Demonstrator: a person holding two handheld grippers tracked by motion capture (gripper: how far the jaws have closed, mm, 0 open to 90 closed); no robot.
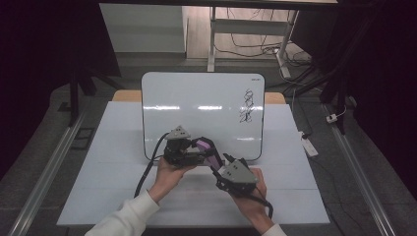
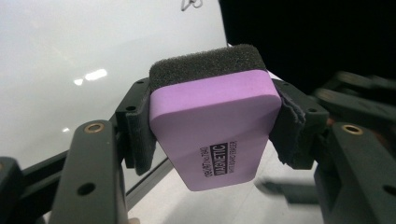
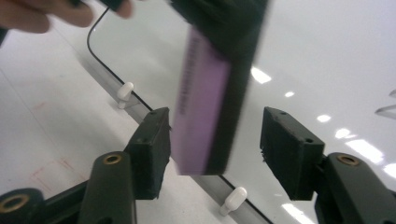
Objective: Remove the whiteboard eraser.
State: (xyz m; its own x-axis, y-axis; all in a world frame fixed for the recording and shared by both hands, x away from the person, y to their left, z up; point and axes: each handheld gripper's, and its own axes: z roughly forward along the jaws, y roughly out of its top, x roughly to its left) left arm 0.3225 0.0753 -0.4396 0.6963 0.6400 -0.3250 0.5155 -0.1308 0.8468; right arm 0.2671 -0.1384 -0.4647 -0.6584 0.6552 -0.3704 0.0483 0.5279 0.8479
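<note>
We start at the left gripper [image 2: 212, 135], whose jaws are clamped on the two long edges of the purple eraser [image 2: 212, 135]; in its own view the pads press both sides, with the dark foam face turned up and away toward the whiteboard [image 2: 70, 56]. In the high view the left gripper [image 1: 189, 156] sits at the board's lower edge, and the eraser [image 1: 206, 147] juts from it toward about three o'clock.

From there we go to the right gripper [image 1: 223, 167], lying at about four o'clock from the eraser. In the right gripper view its jaws stand apart, a clear gap on the foam side and only a sliver on the purple side; the eraser [image 3: 210, 102] hangs between them, its long axis running from twelve down to six, untouched by either pad. So the left hand alone carries it.

Outward again, the scribble [image 1: 247, 105] sits on the board at about one o'clock from the eraser, well apart. We judge the left gripper to be the one placed to wipe it, travelling up and to the right across the whiteboard [image 1: 196, 93].
</note>
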